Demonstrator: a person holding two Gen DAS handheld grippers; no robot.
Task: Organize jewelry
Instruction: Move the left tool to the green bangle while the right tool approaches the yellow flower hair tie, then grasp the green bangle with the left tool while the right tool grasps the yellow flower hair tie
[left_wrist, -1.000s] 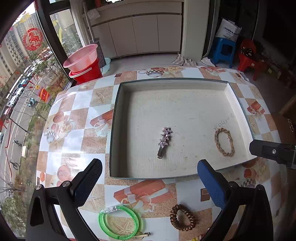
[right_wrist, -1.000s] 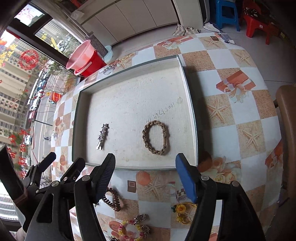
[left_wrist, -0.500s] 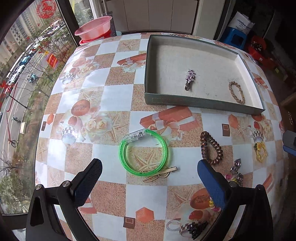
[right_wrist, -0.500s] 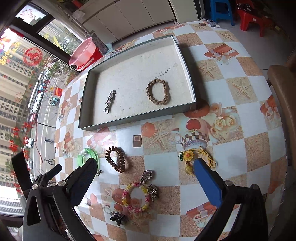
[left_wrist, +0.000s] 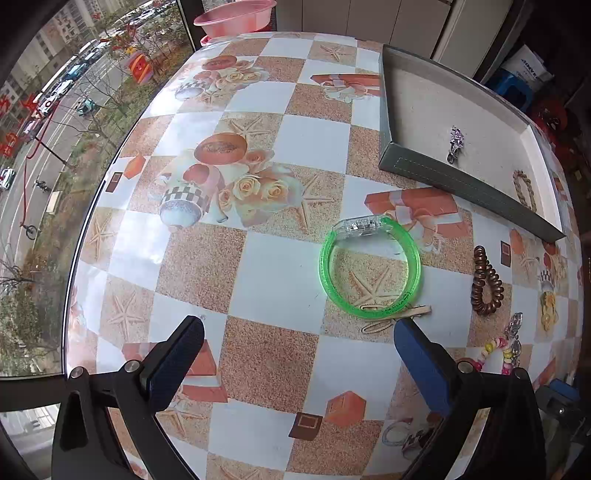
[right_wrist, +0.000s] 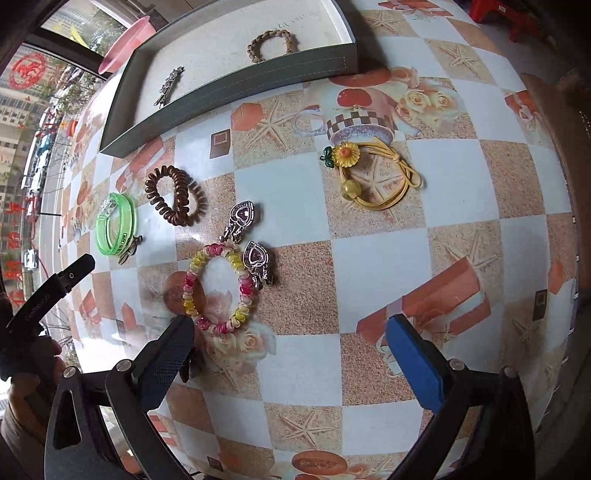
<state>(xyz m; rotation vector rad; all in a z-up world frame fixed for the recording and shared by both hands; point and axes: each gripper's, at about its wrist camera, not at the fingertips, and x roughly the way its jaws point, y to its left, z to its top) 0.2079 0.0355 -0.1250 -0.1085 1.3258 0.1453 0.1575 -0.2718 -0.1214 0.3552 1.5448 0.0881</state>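
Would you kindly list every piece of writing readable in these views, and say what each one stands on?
"GenRobot.AI", tentatively, being small: on the side of the left gripper, as seen in the right wrist view.
Handwriting on the tray floor: too faint to read.
Printed strip on the green bracelet: too small to read.
Blue lettering on the white bag: blurred.
Red window decal: unreadable.
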